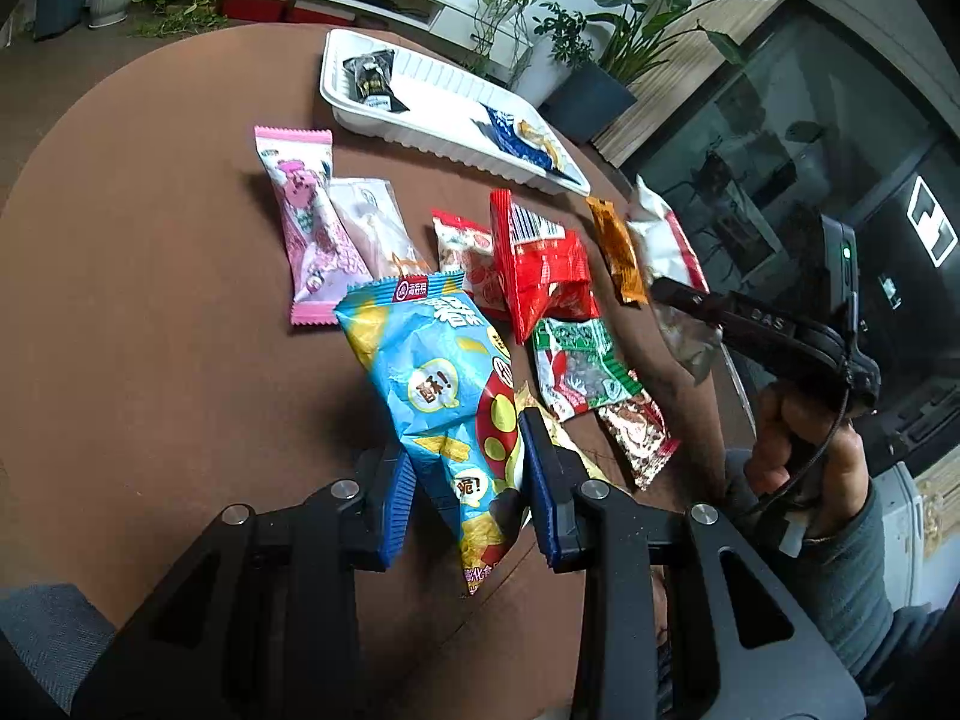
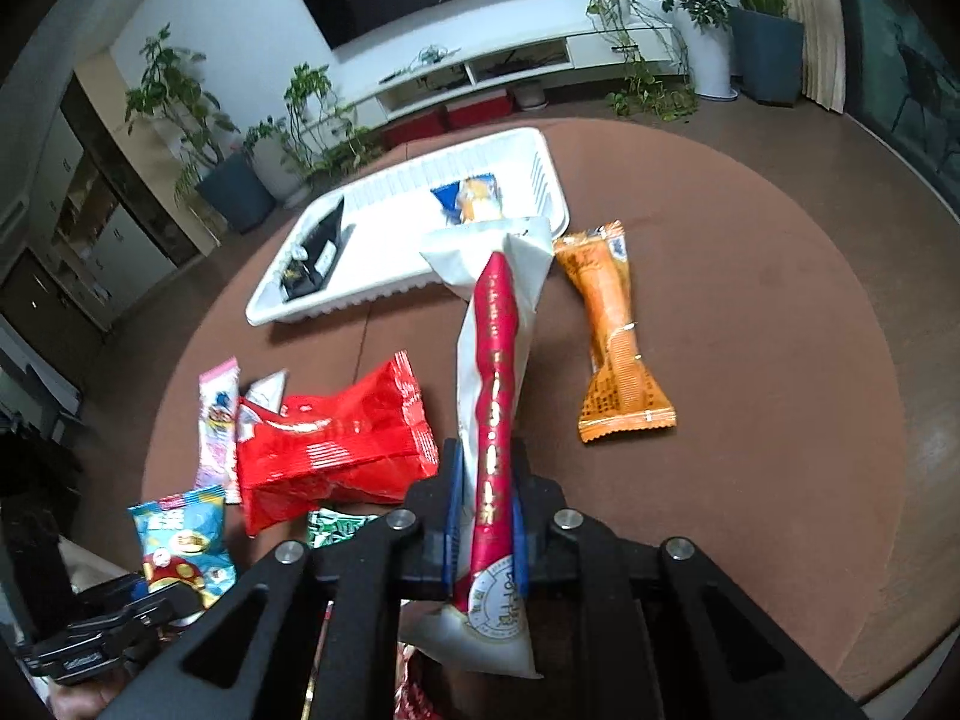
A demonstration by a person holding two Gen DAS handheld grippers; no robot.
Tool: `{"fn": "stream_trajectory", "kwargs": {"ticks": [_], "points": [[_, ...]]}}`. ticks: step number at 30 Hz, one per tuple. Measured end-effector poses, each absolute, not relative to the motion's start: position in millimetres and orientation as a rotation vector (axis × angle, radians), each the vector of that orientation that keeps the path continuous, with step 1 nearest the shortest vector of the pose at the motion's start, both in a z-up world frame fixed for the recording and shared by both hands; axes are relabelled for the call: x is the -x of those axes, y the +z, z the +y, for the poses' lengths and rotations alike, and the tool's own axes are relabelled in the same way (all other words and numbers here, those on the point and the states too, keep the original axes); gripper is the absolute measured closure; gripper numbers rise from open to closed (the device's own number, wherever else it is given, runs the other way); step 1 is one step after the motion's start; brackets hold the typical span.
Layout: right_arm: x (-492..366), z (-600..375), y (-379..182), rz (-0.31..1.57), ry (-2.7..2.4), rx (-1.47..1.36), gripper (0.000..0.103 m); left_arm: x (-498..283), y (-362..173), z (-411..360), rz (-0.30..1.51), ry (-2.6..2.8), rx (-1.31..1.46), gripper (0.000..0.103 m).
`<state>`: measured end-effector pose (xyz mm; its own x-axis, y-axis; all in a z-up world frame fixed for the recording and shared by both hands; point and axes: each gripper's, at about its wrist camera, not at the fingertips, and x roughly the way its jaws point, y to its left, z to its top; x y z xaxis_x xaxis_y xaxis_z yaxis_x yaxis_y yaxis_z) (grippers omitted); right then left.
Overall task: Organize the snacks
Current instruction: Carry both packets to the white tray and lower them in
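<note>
My left gripper [image 1: 468, 468] is closed on a blue chip bag [image 1: 444, 384], its blue pads pinching the bag's lower part above the brown round table [image 1: 150, 300]. My right gripper [image 2: 486, 510] is shut on a white and red snack packet [image 2: 495, 372] and holds it upright; it shows in the left wrist view [image 1: 666, 234] too. A white tray [image 2: 396, 252] stands at the far side, holding a black packet [image 2: 312, 258] and a blue and orange packet [image 2: 471, 198].
On the table lie a pink packet [image 1: 309, 228], a pale packet [image 1: 372, 222], a red bag [image 1: 540, 264], a green and red packet [image 1: 576, 366], an orange packet [image 2: 612, 330] and others. Potted plants [image 2: 180, 120] and a TV shelf stand beyond.
</note>
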<state>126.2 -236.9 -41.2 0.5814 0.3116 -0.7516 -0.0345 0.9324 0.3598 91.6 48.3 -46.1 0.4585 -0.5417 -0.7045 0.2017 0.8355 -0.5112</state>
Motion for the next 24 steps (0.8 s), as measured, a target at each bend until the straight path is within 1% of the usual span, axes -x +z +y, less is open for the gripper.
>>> {"fn": "stream_trajectory", "kwargs": {"ticks": [8,15,18,20,24], "points": [[-121,-293,-31,0.897,0.143,-0.442,0.089,-113,-23,75,0.942,-0.443,0.401,0.072],[-154,-342,2,0.832,0.070,-0.509,0.089,-179,24,82,0.885,-0.421,0.296,0.072],[-180,-333,27,0.800,0.085,-0.463,0.089,-219,44,75,0.876,-0.432,0.253,0.072],[-202,-310,45,0.787,0.135,-0.409,0.089,-248,52,65,0.886,-0.448,0.217,0.072],[-242,-263,57,0.794,0.231,-0.332,0.089,-301,58,44,0.923,-0.471,0.164,0.072]]}}
